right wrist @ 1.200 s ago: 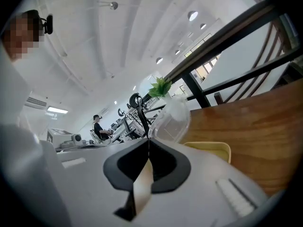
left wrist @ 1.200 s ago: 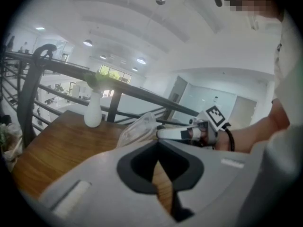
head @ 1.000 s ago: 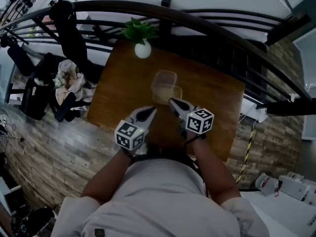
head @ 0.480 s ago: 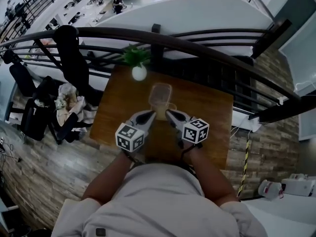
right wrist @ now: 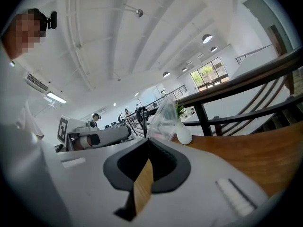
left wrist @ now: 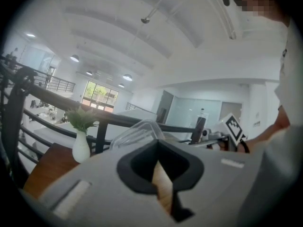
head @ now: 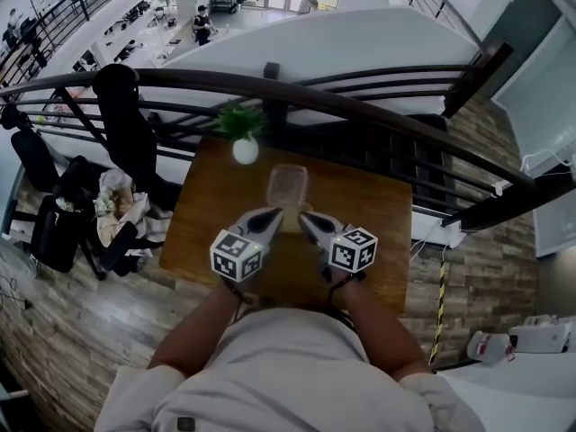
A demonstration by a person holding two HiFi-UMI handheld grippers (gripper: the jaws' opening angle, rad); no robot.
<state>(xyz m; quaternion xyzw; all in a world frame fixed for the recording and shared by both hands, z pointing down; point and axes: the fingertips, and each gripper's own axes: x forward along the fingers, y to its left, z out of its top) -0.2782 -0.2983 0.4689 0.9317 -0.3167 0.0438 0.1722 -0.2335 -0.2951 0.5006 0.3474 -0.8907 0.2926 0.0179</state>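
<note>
Over wood table point(head: 378, 214), L gripper point(head: 268, 216) & R gripper point(head: 308, 218) jaws both closed, empty, near clear container point(head: 286, 185).

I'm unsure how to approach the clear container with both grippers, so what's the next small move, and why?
Probably open both sets of jaws first: the left gripper and right gripper each show jaws closed tip to tip, while the clear container sits just ahead of them on the table.

The left tongs point(head: 270, 214) and right tongs point(head: 305, 216) are grey, their cubes point(head: 236, 256) patterned black-and-white. Ahead stands a clear box point(head: 286, 185); beyond it are a white vase point(head: 245, 151), green leaves point(head: 239, 120) and a brown wooden table point(head: 211, 214).
</note>
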